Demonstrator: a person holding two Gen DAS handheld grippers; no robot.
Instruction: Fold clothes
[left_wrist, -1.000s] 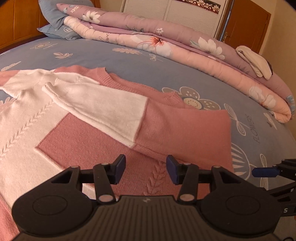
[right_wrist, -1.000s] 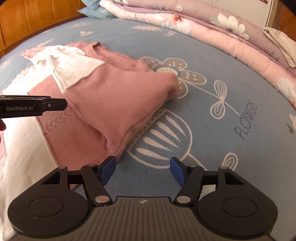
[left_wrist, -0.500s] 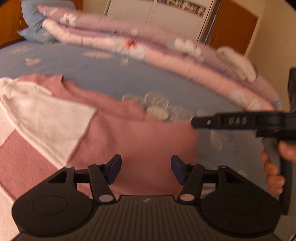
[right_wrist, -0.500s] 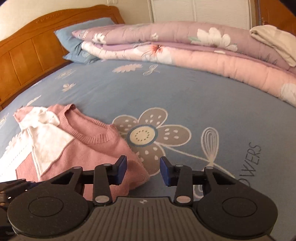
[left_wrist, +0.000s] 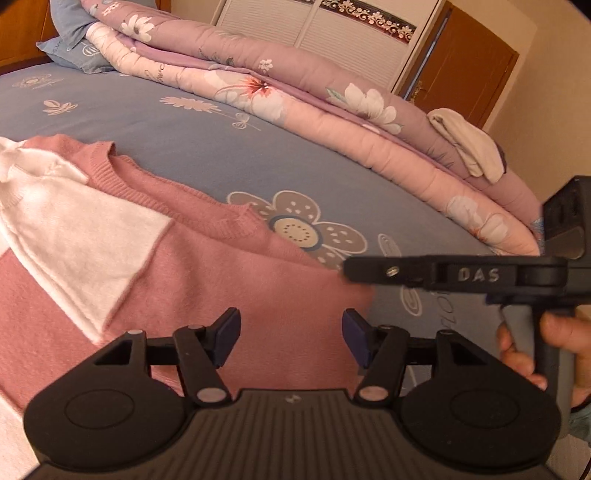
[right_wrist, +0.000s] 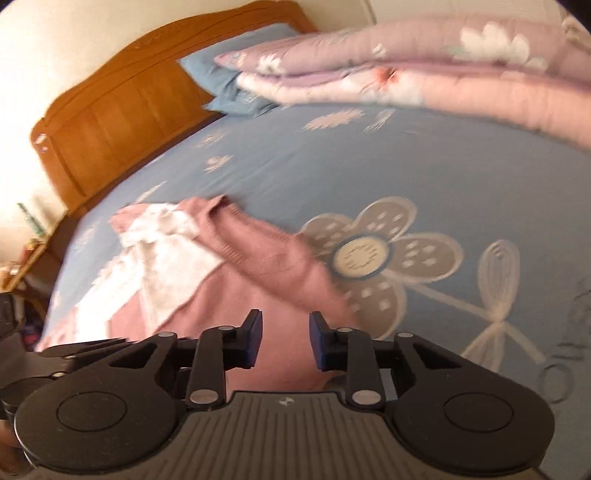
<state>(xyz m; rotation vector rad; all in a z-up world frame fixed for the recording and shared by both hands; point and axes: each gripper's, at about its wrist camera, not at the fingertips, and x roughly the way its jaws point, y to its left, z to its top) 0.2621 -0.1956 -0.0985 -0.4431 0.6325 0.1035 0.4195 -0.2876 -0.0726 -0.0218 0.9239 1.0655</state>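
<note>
A pink and white knitted sweater lies flat on a blue bedsheet printed with pale flowers, its white sleeve folded across the pink chest. The left gripper hovers over the sweater's pink side; its jaws are apart and opening, with fabric seen in the gap but the pads not pressing on it. The right gripper points at the sweater's near pink edge; its jaws are closing, a narrow gap left between the blue pads, pink knit showing in it without a visible pinch. In the left wrist view a hand grips the right tool's handle. A rolled pink and lilac floral quilt lies along the far side of the bed, with a wooden headboard beyond.
</note>
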